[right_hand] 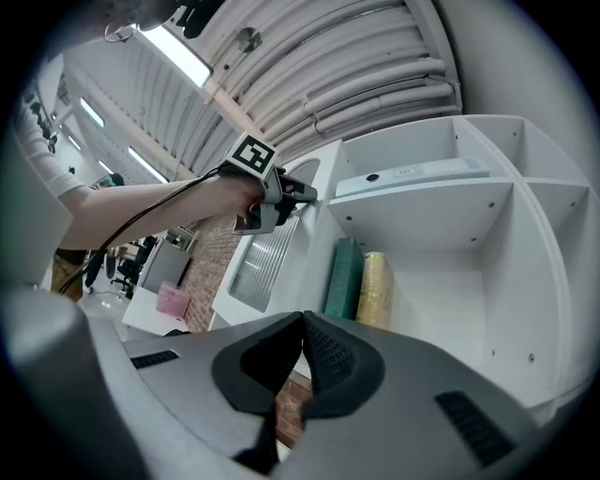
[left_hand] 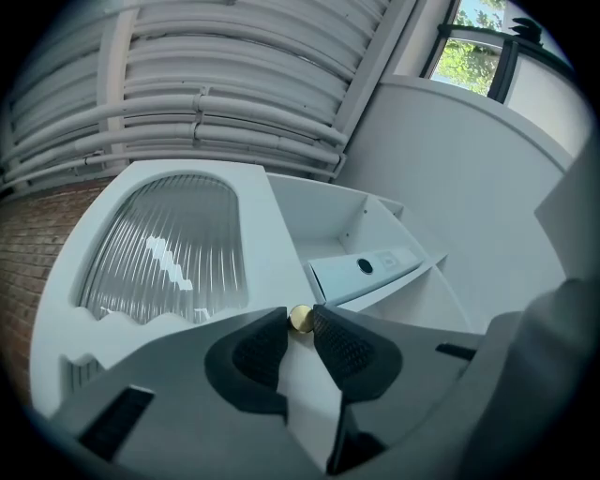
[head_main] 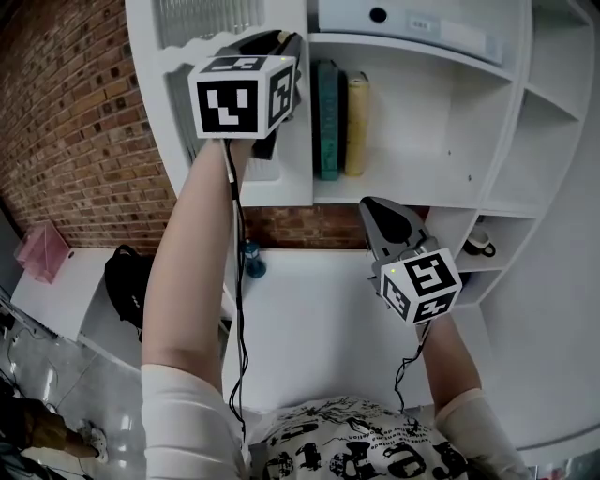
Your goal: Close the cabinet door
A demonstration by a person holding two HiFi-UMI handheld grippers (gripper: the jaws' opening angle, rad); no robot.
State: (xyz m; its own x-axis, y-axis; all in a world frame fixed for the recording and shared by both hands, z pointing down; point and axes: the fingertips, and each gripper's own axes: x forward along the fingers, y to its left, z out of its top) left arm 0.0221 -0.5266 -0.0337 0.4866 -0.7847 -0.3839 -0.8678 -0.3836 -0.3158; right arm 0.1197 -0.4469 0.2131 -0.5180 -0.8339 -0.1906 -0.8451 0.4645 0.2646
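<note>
The white cabinet door (head_main: 292,178) with its ribbed glass pane (left_hand: 164,248) stands swung out from the shelf unit (head_main: 441,103). My left gripper (head_main: 286,47) is raised to the door's edge. In the left gripper view its jaws (left_hand: 300,324) are shut on the small brass knob (left_hand: 300,318), one pad on each side. My right gripper (head_main: 372,206) hangs lower, in front of the shelves, touching nothing, and its fingertips (right_hand: 302,323) meet. The right gripper view also shows the left gripper (right_hand: 281,195) at the door (right_hand: 281,267).
A green book (head_main: 327,117) and a yellow book (head_main: 356,122) stand on the open shelf, with a grey binder (head_main: 412,19) above. A mug (head_main: 480,244) sits in a lower right compartment. Below are a white desk (head_main: 319,328), a blue bottle (head_main: 251,261), a black bag (head_main: 127,281) and a brick wall (head_main: 66,122).
</note>
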